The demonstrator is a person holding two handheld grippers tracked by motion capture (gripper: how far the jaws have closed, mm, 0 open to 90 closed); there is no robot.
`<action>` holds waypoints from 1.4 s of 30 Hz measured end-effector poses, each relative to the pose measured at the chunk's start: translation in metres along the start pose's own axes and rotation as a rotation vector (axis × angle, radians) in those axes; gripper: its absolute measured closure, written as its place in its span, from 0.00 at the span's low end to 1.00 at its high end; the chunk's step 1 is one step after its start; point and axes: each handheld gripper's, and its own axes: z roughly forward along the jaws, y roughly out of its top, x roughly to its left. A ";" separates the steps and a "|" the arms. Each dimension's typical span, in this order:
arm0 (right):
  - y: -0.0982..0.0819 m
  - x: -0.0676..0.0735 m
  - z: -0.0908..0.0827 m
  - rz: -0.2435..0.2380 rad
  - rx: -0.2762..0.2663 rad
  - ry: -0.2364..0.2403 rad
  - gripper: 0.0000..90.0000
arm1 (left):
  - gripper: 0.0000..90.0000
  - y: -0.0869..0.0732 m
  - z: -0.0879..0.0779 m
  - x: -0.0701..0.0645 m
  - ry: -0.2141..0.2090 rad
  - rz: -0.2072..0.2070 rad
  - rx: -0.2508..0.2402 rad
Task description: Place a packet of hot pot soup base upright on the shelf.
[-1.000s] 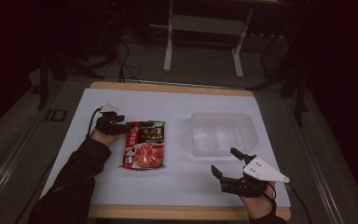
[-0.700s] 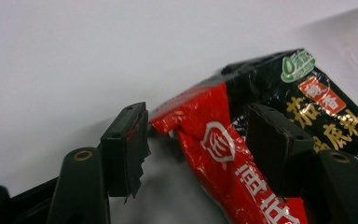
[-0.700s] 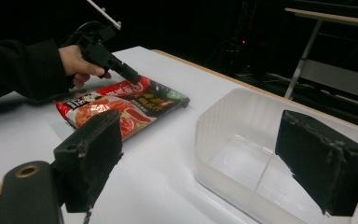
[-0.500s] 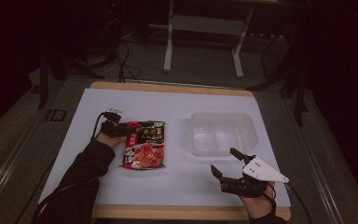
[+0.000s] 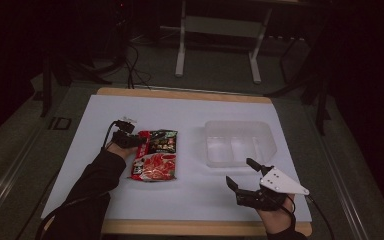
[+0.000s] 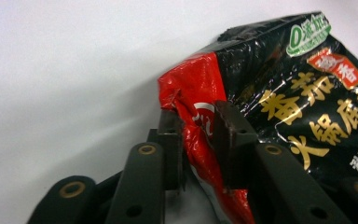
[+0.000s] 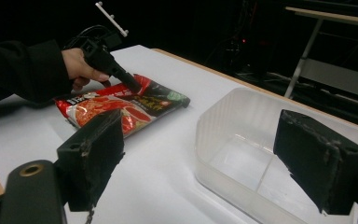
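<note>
While the left tool (image 6: 198, 140) pinches the sauce packet (image 5: 156, 154) on the white table (image 5: 190, 115), the right tool (image 5: 243, 172) gapes.

The red-and-black packet (image 6: 279, 116) runs off the right and bottom edges of the left gripper view; its small print is unreadable from the high view. The clear container (image 7: 242, 154) is cut by the right gripper view's lower edge.

a clear plastic tub (image 5: 237, 142) stands on the white table (image 5: 190, 112), right of the middle. behind the table stands a metal frame (image 5: 217, 45).
</note>
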 end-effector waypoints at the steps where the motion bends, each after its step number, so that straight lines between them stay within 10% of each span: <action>1: 0.000 0.000 0.000 0.001 0.001 -0.001 0.18 | 0.85 0.000 0.000 0.000 0.000 -0.009 -0.001; 17: 0.000 -0.005 -0.003 0.013 0.004 -0.010 0.24 | 0.95 0.010 -0.016 -0.013 -0.023 0.030 -0.079; 42: 0.003 -0.007 -0.008 0.062 -0.010 -0.039 0.33 | 0.97 0.020 -0.074 -0.060 -0.067 0.206 -0.285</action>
